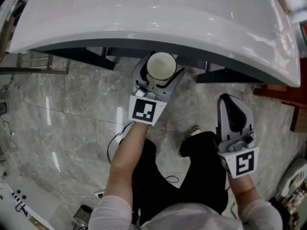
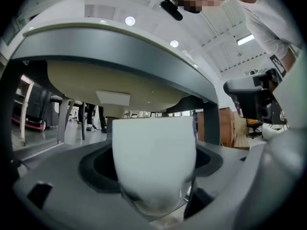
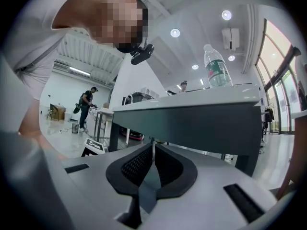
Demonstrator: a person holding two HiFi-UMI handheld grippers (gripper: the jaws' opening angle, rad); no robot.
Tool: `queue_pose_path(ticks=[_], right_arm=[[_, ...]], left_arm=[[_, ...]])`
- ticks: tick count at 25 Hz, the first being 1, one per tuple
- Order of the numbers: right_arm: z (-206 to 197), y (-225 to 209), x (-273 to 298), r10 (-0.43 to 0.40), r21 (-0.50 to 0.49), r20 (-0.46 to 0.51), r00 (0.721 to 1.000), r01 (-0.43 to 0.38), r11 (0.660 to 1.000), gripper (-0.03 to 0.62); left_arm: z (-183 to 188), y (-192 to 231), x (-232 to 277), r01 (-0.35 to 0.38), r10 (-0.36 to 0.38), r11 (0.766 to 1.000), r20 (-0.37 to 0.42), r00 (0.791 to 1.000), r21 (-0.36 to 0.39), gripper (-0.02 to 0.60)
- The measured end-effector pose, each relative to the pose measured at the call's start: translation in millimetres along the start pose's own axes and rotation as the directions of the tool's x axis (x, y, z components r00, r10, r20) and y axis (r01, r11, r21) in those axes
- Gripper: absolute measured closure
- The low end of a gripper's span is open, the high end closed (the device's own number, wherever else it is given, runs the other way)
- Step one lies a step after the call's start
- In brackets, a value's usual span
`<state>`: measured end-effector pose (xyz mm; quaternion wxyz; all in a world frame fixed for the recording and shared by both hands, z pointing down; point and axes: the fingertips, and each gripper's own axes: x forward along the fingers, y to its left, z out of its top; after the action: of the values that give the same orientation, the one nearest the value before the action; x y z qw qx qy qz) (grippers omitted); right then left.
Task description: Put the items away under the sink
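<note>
Marble floor (image 1: pixel 72 128) underfoot. R gripper (image 1: pixel 228 102) nearest, jaws pressed together, nothing in them, idle. L gripper (image 1: pixel 160 75) ahead, jaws clamped round white cup (image 1: pixel 161 65), upright, right at front edge of sink (image 1: pixel 96 18). Prob. best: drop lower before going fwd, keep cup level, clear dark frame (image 1: pixel 96 56) beneath basin.

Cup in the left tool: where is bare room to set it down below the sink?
Bare marble floor lies left of the cup, between the metal rack and the sink. Crowded near the shoe, cable and right tool.
</note>
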<state>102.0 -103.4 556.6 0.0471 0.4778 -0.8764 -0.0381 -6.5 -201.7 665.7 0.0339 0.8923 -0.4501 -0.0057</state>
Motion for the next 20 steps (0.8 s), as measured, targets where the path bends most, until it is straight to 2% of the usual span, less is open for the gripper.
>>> queue_pose_path(ticks=[3,10,17,20], right_arm=[[-9,-5,7,-0.012,-0.008,0.0,1.0,0.012,1.0,0.553],[-26,-14,11,-0.029,-0.029,-0.008,1.0,0.028,0.999,0.553],[-37,-25,14,-0.038,-0.041,0.004,0.999,0.038,0.998,0.553],[-43,-29,14,-0.051,-0.032,0.002,0.999,0.051,0.998,0.553]], left_arm=[[-12,10,17,-0.014,0.014,1.0,0.009,1.0,-0.009,0.179],[-27,23,51,-0.023,0.021,0.999,0.039,0.999,0.045,0.179],[-41,30,85,-0.039,0.037,0.991,0.018,0.999,0.132,0.179],[-49,34,102,-0.03,0.035,0.988,-0.035,0.999,0.155,0.179]])
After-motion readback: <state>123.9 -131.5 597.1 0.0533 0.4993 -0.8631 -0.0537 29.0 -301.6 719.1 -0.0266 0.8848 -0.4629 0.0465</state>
